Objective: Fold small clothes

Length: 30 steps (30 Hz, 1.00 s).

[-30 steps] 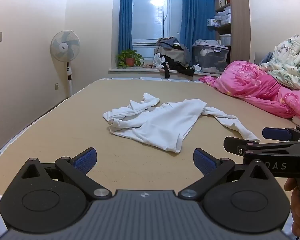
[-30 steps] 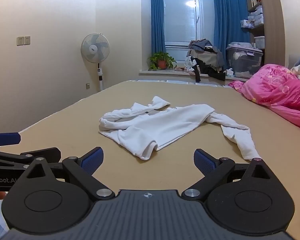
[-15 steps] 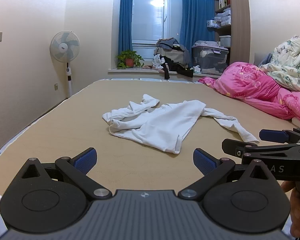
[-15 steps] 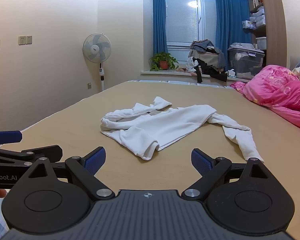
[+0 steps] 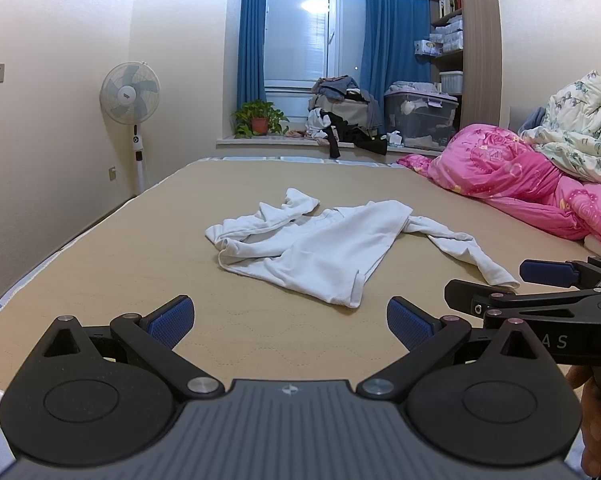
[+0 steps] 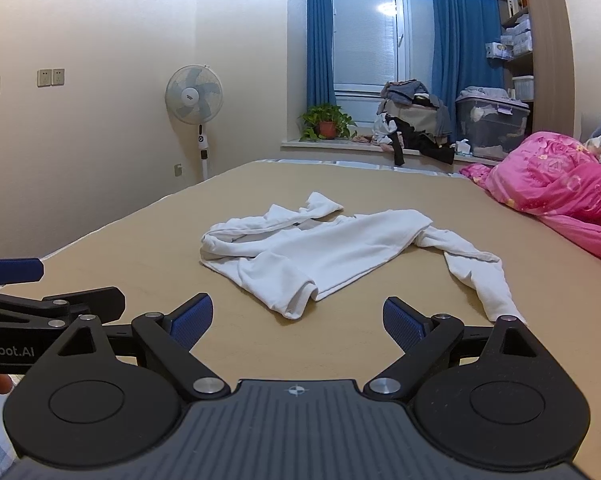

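We hold both tongs low over the near end of the bed (image 5: 100, 256), and neither touches anything. The left tongs (image 5: 288, 322) fill the bottom of the left wrist view, their blue pads (image 5: 168, 320) spread wide apart with bare mattress between them. The right tongs (image 6: 296, 320) sit the same way at the bottom of the right wrist view, pads (image 6: 402, 322) wide apart and empty. Each pair also shows in the other's view: the right tongs enter at the lower right edge of the left wrist frame, with part of a hand (image 5: 598, 428) gripping the handle below; the left tongs come in at the lower left edge of the right wrist frame.

The shirt (image 5: 324, 246), white with long sleeves, lies crumpled and unfolded on the tan mattress at the centre of both frames, well ahead of our pads. One sleeve (image 6: 476, 268) trails toward the lower right; the other is bunched at the upper left of the heap. The near hem curls over on itself.

At the right of the frames a pink quilt (image 5: 512, 184) is piled on the bed, with a floral one (image 5: 580, 140) above it. A fan (image 5: 129, 98) stands at the left wall, and a plant (image 5: 259, 118) sits on the sill below the window.
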### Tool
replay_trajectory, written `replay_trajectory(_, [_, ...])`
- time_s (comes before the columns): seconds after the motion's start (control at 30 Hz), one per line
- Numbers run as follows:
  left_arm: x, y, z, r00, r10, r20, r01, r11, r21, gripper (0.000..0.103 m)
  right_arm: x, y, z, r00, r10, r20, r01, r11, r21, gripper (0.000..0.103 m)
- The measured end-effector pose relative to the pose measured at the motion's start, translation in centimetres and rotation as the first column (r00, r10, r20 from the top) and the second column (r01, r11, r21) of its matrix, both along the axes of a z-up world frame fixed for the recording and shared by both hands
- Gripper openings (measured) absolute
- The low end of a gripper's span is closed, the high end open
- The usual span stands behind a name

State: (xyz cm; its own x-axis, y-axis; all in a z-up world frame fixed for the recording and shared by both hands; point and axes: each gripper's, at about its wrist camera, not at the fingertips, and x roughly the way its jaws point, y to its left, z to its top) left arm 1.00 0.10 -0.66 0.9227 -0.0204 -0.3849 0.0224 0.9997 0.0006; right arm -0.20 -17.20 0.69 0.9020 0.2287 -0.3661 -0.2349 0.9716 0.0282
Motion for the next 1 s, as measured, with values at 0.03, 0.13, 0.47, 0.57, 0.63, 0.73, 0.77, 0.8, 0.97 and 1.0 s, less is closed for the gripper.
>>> replay_trajectory(0.03, [0.01, 0.01, -0.01, 1.000, 0.000, 0.000, 0.000, 1.000, 0.000, 0.103, 0.00, 0.03, -0.01, 1.000, 0.001, -0.001, -0.001, 1.000, 0.001, 0.092])
replay_trajectory(0.13, [0.00, 0.01, -0.01, 1.000, 0.000, 0.000, 0.000, 1.000, -0.001, 0.103, 0.13, -0.01, -0.07, 1.000, 0.000, -0.015, -0.001, 1.000, -0.011, 0.091])
replay_trajectory(0.47, [-0.01, -0.01, -0.01, 1.000, 0.000, 0.000, 0.000, 1.000, 0.001, 0.103, 0.10, 0.05, -0.14, 1.000, 0.002, -0.010, -0.002, 1.000, -0.018, 0.091])
replay_trajectory(0.57, [-0.01, -0.01, 0.04, 1.000, -0.004, -0.006, 0.004, 1.000, 0.005, 0.103, 0.17, 0.07, -0.12, 1.000, -0.001, -0.017, 0.000, 0.999, -0.042, 0.091])
replay_trajectory(0.63, [-0.03, -0.02, 0.10, 1.000, -0.003, -0.010, 0.004, 1.000, 0.006, 0.103, 0.19, 0.02, -0.20, 1.000, 0.001, -0.014, -0.001, 1.000, -0.024, 0.091])
replay_trajectory(0.73, [-0.03, -0.04, 0.04, 1.000, -0.004, -0.007, 0.004, 1.000, 0.006, 0.103, 0.22, 0.31, -0.06, 1.000, -0.001, -0.027, -0.001, 0.998, -0.061, 0.091])
replay_trajectory(0.77, [-0.04, -0.02, 0.01, 1.000, -0.003, -0.009, 0.003, 1.000, 0.006, 0.103, 0.29, 0.36, -0.08, 1.000, -0.003, -0.030, 0.001, 0.998, -0.062, 0.091])
replay_trajectory(0.8, [-0.01, 0.01, 0.01, 1.000, -0.003, -0.011, 0.003, 1.000, 0.005, 0.103, 0.37, 0.39, -0.11, 0.999, -0.003, -0.032, 0.001, 0.998, -0.060, 0.091])
replay_trajectory(0.97, [0.04, 0.00, -0.23, 1.000, 0.002, -0.026, -0.002, 1.000, 0.004, 0.103, 0.63, 0.45, -0.04, 0.999, -0.014, -0.036, 0.012, 0.999, -0.047, 0.091])
replay_trajectory(1.0, [0.09, 0.00, -0.33, 1.000, 0.002, -0.029, -0.001, 1.000, 0.006, 0.103, 0.69, 0.36, 0.07, 0.999, -0.017, -0.043, 0.016, 0.999, -0.043, 0.091])
